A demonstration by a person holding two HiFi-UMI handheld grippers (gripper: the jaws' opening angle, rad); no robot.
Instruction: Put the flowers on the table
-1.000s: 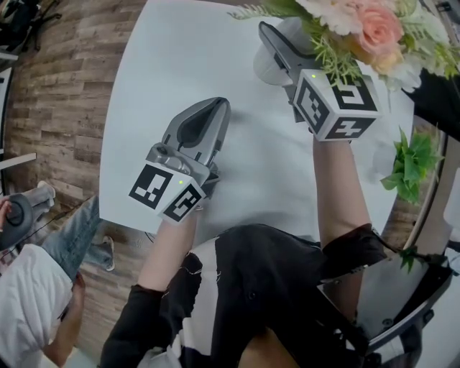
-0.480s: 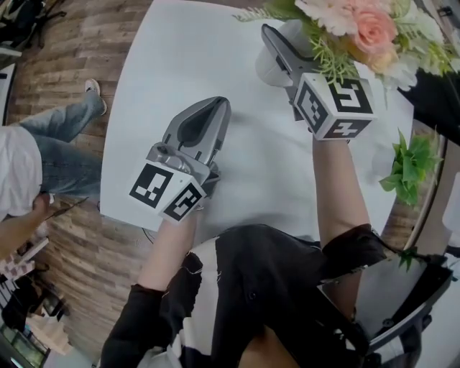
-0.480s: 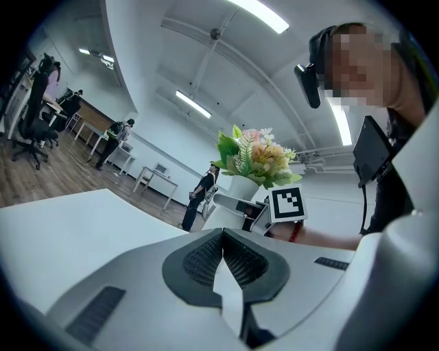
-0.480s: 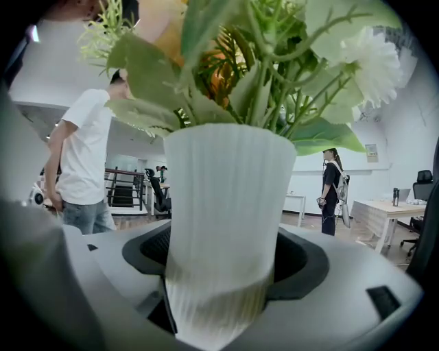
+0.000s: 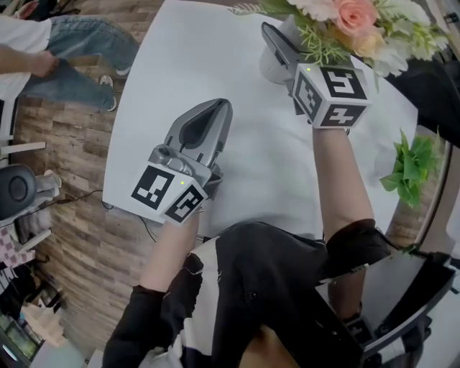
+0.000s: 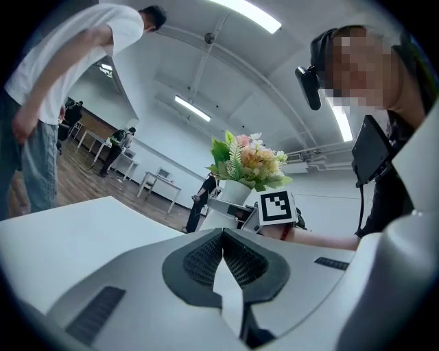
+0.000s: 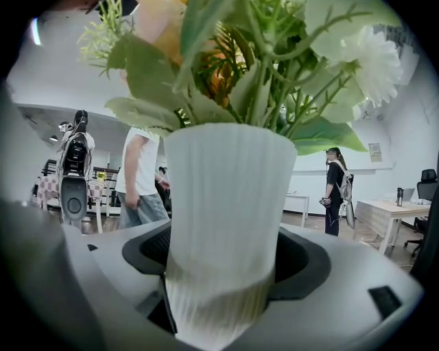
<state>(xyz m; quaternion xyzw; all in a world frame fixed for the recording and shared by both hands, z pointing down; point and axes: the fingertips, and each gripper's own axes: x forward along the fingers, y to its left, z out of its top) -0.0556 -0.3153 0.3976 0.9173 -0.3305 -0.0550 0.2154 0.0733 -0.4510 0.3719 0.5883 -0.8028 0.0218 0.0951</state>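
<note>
Two grippers sit over the white table (image 5: 180, 65), well apart from each other. The right gripper (image 5: 282, 44), at the far side of the table, has its jaws closed on a white ribbed vase (image 7: 223, 206). In the right gripper view the vase stands upright between the dark pads, which press its lower part from both sides. From the vase rise the flowers (image 5: 352, 18), a bunch of pink, peach and white blooms with green leaves, spreading past the table's far edge in the head view. Whether the base of the vase touches the table top or hangs just above it cannot be told. The left gripper (image 5: 218, 109) lies nearer the person, over the table's near half. Its jaws are brought together so the ribbed pads meet at the tips with nothing between them; only white table top shows through the small gap behind the tips. Each gripper carries a marker cube (image 5: 330, 93) at its rear, black squares on white. A green plant (image 5: 410, 169) shows by the table's right edge, and a person in jeans (image 5: 65, 43) stands on the wood floor (image 5: 65, 172) to the left of the table.
</note>
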